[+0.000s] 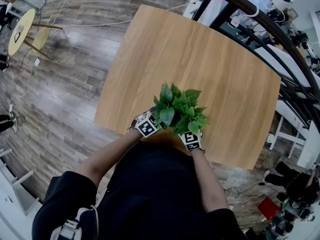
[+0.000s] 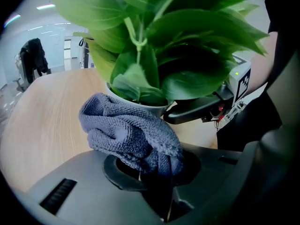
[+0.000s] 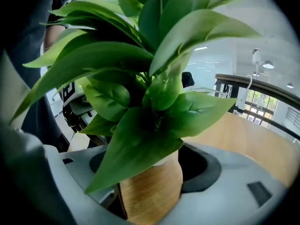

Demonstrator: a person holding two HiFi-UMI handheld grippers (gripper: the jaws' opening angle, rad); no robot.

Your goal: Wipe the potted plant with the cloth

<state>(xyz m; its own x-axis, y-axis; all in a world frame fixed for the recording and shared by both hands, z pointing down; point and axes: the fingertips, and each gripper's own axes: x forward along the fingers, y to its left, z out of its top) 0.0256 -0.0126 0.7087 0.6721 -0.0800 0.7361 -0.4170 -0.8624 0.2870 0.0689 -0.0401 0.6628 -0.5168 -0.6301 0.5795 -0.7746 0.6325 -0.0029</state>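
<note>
Dark fabric of a black shirt (image 1: 150, 194) fills the bottom of the head view. Two bare forearms (image 1: 107, 156) reach up the frame to the near edge of a pale wooden table (image 1: 200, 49). The potted plant (image 1: 180, 111) stands at that edge, just below frame centre, with its green leaves (image 1: 166, 115) spreading over both tools. The left gripper (image 1: 147, 124) sits at the plant's lower left and the right gripper (image 1: 191, 140) at its lower right. From above, each shows little more than its marker cube.

In the left gripper view the jaws are pinched together on a bunched grey-blue cloth (image 2: 129, 130). The cloth rises from mid-frame and leans up toward the pale rim of the pot (image 2: 143, 105). It seems to touch the rim, though the wide lens makes the contact hard to judge. Leaves crowd the upper half of that frame.

In the right gripper view the jaws press against either side of the pot's wood-grain wall at bottom centre. The pot stands upright between them, and foliage covers most of the frame.

Brown plank floor (image 1: 65, 94) surrounds the table. A small round yellow table (image 1: 20, 31) sits at the upper left, and a dark railing (image 1: 265, 24) curves across the upper right.
</note>
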